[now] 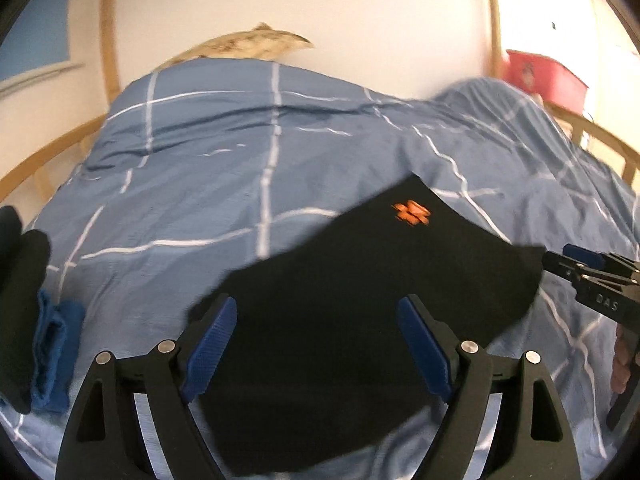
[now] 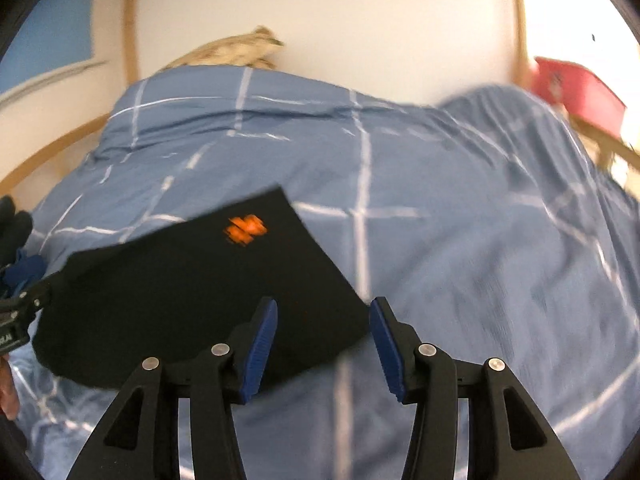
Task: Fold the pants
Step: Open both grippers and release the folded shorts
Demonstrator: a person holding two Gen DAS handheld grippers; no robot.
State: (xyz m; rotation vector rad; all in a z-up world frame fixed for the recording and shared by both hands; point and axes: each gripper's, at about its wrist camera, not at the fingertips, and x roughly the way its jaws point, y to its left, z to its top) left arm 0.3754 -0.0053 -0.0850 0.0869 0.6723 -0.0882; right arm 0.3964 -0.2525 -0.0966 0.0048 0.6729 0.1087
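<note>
The black pants (image 1: 360,300) lie folded flat on the blue checked duvet (image 1: 200,160), orange logo (image 1: 412,213) facing up. Both the left gripper (image 1: 316,344) and the right gripper (image 2: 323,340) stand wide apart, holding nothing. For a neat finish, I would pinch the 2 near corners together and fold evenly toward the logo.

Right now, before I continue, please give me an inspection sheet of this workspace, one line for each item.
Surface: bed with a blue checked duvet, wrinkled.
Job's things: black pants, folded into a flat piece, orange logo facing up, lying on the duvet.
Clutter: blue cloth and a dark garment at the left edge.
Grippers: left hand-held gripper open above the pants; right hand-held gripper open over their right edge; neither holds fabric.
Cables: nothing seen.
Surroundings: wooden bed frame, white wall, patterned pillow, red box.
</note>
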